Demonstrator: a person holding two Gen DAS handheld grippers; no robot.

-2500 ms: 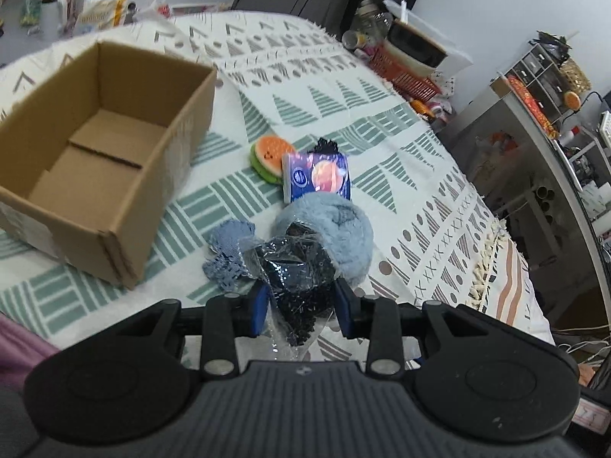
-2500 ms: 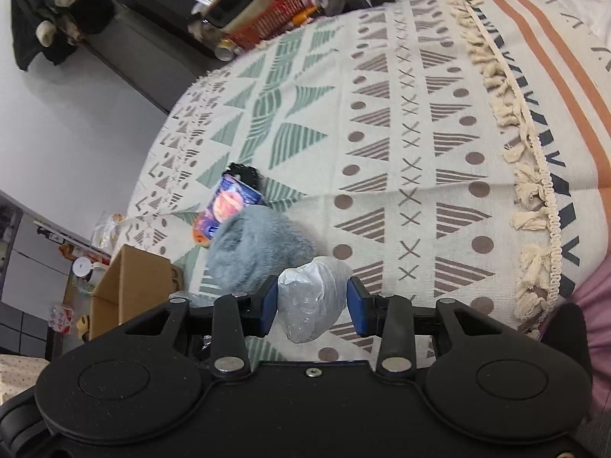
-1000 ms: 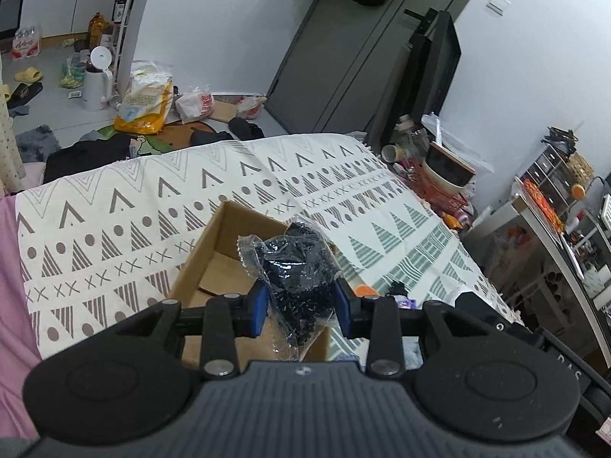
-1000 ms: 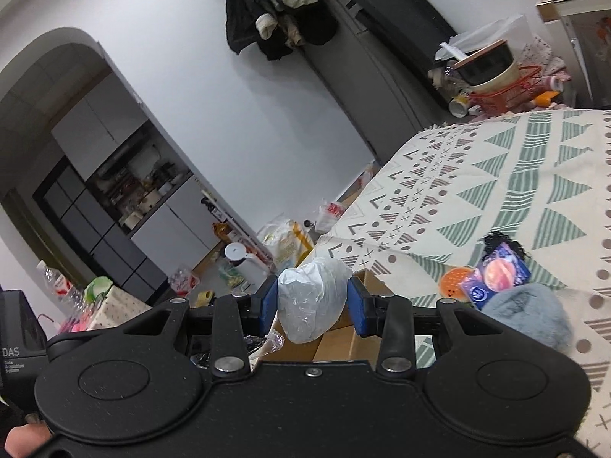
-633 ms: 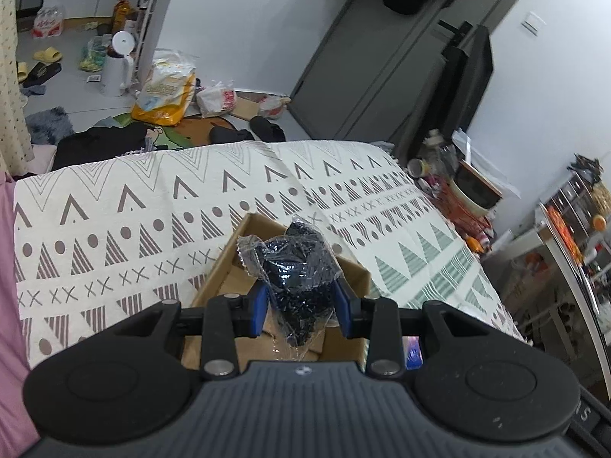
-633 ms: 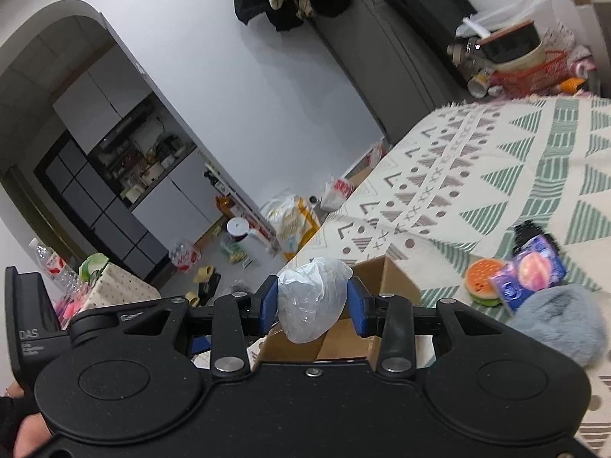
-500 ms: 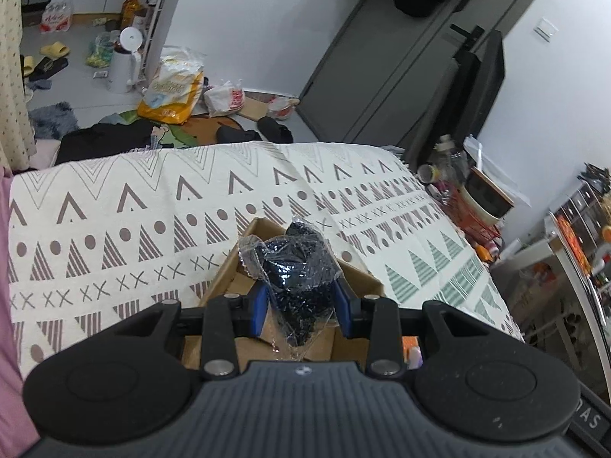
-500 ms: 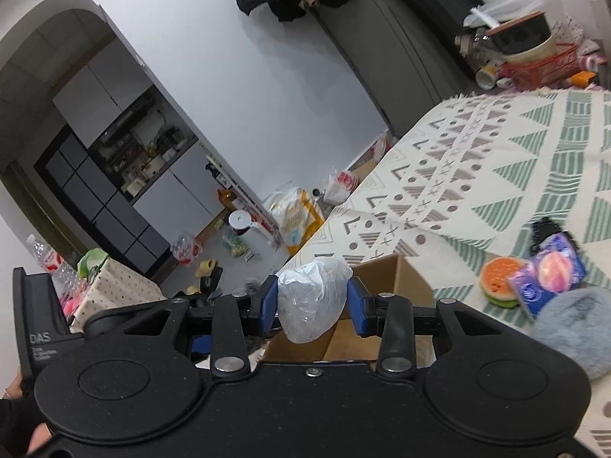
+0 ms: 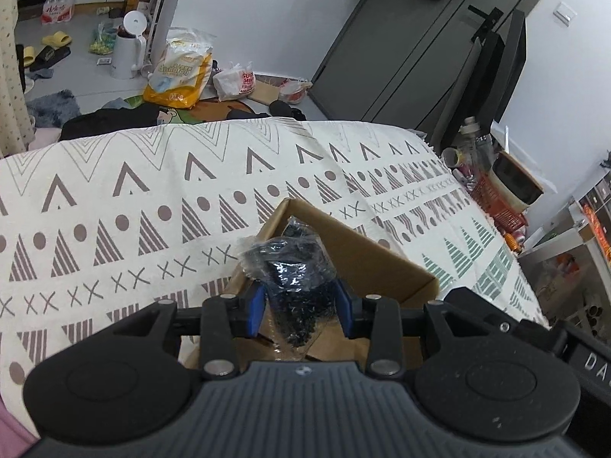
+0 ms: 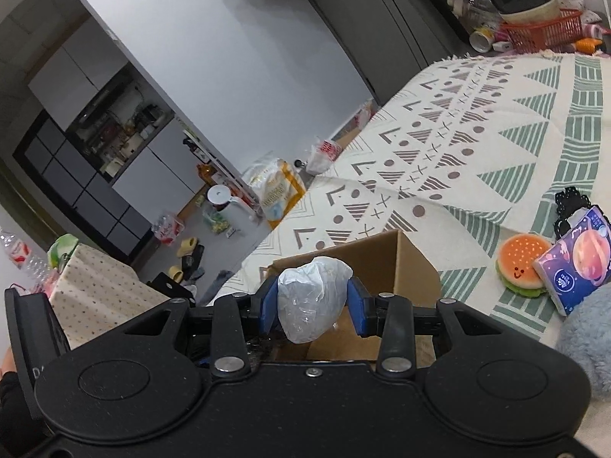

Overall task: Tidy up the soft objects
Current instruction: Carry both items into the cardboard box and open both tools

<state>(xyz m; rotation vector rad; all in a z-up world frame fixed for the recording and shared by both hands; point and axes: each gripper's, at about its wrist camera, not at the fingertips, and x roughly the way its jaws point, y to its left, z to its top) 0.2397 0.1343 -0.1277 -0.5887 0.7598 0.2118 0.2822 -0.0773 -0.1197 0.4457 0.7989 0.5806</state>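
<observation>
The left wrist view sits just behind its own gripper [image 9: 298, 305] and looks forward and down over a cardboard box [image 9: 366, 255] close below, then across the patterned blanket [image 9: 152, 191] to the cluttered floor and dark cabinets. The right wrist view sits the same way behind its gripper [image 10: 311, 303], tilted, facing the box [image 10: 401, 263] and the kitchen doorway. Both views share the box, the blanket [image 10: 477, 145] and the white kettle [image 9: 130, 49] [image 10: 229, 202].

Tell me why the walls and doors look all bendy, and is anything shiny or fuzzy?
Left wrist view: fisheye lens curves the door edges; the dark bag in the jaws glints with small highlights. Right wrist view: the archway bows the same way; the pale bag looks sharp, the grey fluffy thing at the edge soft.
</observation>
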